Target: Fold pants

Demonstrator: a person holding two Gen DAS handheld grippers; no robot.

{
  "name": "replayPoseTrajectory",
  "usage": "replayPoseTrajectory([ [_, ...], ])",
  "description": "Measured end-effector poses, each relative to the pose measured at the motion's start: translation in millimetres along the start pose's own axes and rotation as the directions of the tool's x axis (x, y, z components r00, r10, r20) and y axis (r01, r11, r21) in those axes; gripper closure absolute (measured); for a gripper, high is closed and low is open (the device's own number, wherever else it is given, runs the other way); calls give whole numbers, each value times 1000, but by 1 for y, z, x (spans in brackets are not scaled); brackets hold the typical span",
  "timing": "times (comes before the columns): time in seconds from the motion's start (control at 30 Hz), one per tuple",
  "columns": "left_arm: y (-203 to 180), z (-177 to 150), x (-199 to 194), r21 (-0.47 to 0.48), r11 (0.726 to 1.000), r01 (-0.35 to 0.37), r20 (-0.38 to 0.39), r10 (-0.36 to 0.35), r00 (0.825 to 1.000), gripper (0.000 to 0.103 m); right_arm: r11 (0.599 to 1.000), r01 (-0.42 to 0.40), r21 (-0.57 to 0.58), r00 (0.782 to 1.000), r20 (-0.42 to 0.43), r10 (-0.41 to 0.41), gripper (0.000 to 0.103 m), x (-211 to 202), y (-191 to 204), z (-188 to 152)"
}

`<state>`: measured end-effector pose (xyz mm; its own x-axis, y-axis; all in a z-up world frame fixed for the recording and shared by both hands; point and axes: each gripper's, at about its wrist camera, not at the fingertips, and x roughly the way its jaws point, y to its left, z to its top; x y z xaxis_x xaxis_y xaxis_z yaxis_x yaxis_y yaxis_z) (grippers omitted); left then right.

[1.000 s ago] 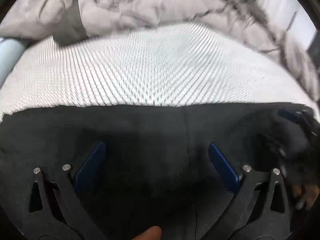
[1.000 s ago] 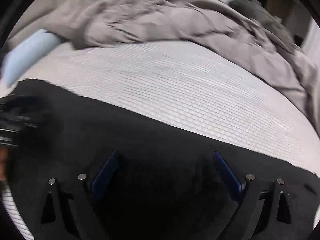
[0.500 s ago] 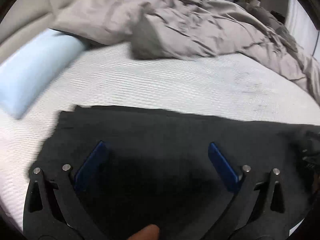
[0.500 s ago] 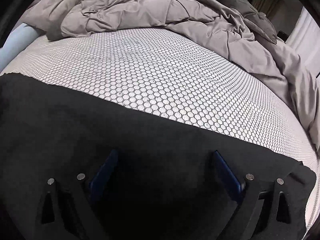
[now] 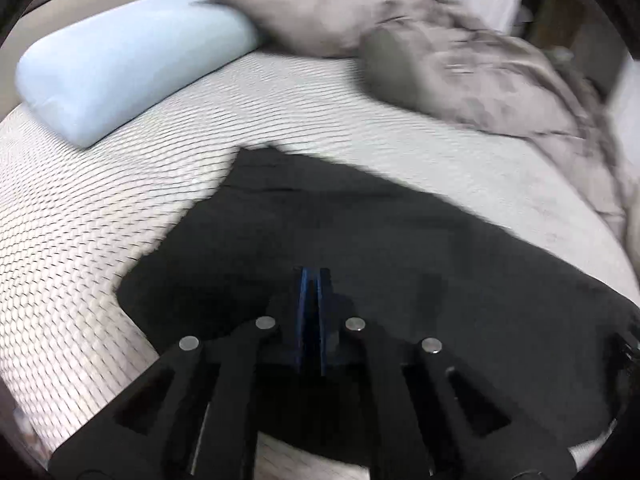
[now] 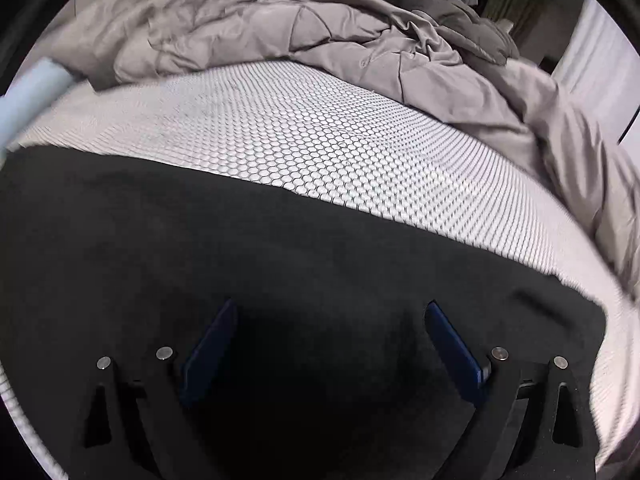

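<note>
Black pants [image 5: 360, 248] lie flat on a white honeycomb-patterned mattress [image 5: 100, 220]. In the left wrist view my left gripper [image 5: 311, 280] has its blue pads pressed together over the pants near their left end; whether cloth is pinched between them I cannot tell. In the right wrist view the pants [image 6: 200, 248] fill the lower half and my right gripper [image 6: 330, 320] is open, its blue pads wide apart just above the fabric near the right end of the pants.
A light blue pillow [image 5: 132, 64] lies at the far left of the bed. A crumpled grey duvet [image 6: 320, 28] is heaped along the far side and the right. White mattress shows between the pants and the duvet.
My left gripper has shut, its pads were wide apart before. It has swung left, so the pants' left end and the pillow now show. The right gripper stays open over the pants.
</note>
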<state>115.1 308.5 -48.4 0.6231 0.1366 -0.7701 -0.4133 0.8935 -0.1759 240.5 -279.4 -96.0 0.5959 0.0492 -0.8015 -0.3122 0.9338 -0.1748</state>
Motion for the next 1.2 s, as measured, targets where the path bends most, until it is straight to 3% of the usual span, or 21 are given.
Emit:
replayPoseTrajectory([
  [0.1, -58, -19, -20, 126, 990, 66, -12, -65, 998, 99, 993, -117, 9, 993, 22, 116, 7, -17, -2, -12],
  [0.13, -84, -28, -25, 171, 979, 113, -28, -110, 994, 89, 988, -152, -3, 988, 20, 152, 7, -20, 2, -15],
  [0.17, -104, -36, -27, 204, 966, 160, -41, -154, 987, 64, 981, -193, -34, 981, 16, 194, 7, -22, 9, -19],
  [0.2, -134, -48, -29, 253, 944, 212, -63, -202, 977, 47, 974, -213, -79, 977, 8, 214, 7, -24, 18, -23],
  [0.23, -156, -57, -29, 285, 928, 241, -74, -229, 971, 21, 969, -202, -139, 979, -7, 203, 7, -23, 26, -29],
  [0.27, -180, -67, -30, 317, 909, 270, -84, -256, 963, 16, 967, -171, -190, 985, -17, 171, 7, -22, 32, -35],
  [0.33, -226, -90, -26, 375, 865, 333, -138, -303, 943, 16, 947, -56, -316, 998, -23, 52, 7, -16, 39, -55],
  [0.37, -243, -97, -22, 394, 850, 348, -160, -310, 937, 16, 947, -75, -313, 997, -9, 76, 6, -19, 28, -62],
  [0.43, -279, -115, -11, 439, 835, 332, -188, -277, 942, 16, 961, -83, -262, 997, -21, 81, 6, -25, 1, -70],
  [0.53, -318, -140, 4, 497, 813, 304, -229, -215, 949, 16, 976, 83, -201, 996, -15, -88, 6, -31, -61, -96],
  [0.6, -336, -151, 11, 529, 808, 259, -208, -173, 963, 8, 983, 160, -86, 986, -29, -163, 6, -36, -112, -115],
  [0.67, -347, -157, 8, 550, 804, 225, -184, -146, 972, 4, 965, 256, 53, 966, -43, -254, 6, -44, -163, -135],
  [0.7, -346, -161, 3, 552, 805, 219, -179, -143, 974, 4, 960, 258, 106, 966, -44, -254, 6, -47, -179, -141],
  [0.8, -349, -160, -15, 562, 782, 270, -166, -214, 963, 4, 936, 140, 322, 990, -13, -143, 6, -66, -213, -154],
  [0.87, -364, -166, -32, 574, 752, 324, -157, -287, 945, 4, 906, -18, 423, 997, 73, -14, 6, -85, -230, -161],
  [0.93, -377, -170, -41, 560, 733, 387, -176, -351, 920, 1, 856, -161, 492, 984, 144, 102, 6, -94, -245, -172],
  [0.97, -384, -176, -45, 546, 720, 428, -196, -387, 901, 1, 812, -221, 541, 974, 170, 151, 6, -95, -254, -181],
  [1.07, -408, -191, -42, 508, 685, 523, -279, -443, 852, 1, 734, -290, 614, 956, 146, 255, 6, -86, -264, -204],
  [1.13, -419, -201, -30, 513, 679, 525, -327, -412, 851, 1, 714, -328, 619, 941, 152, 302, 6, -80, -266, -214],
  [1.2, -430, -212, -17, 561, 677, 476, -347, -330, 878, 1, 707, -353, 612, 933, 172, 317, 6, -71, -266, -214],
])
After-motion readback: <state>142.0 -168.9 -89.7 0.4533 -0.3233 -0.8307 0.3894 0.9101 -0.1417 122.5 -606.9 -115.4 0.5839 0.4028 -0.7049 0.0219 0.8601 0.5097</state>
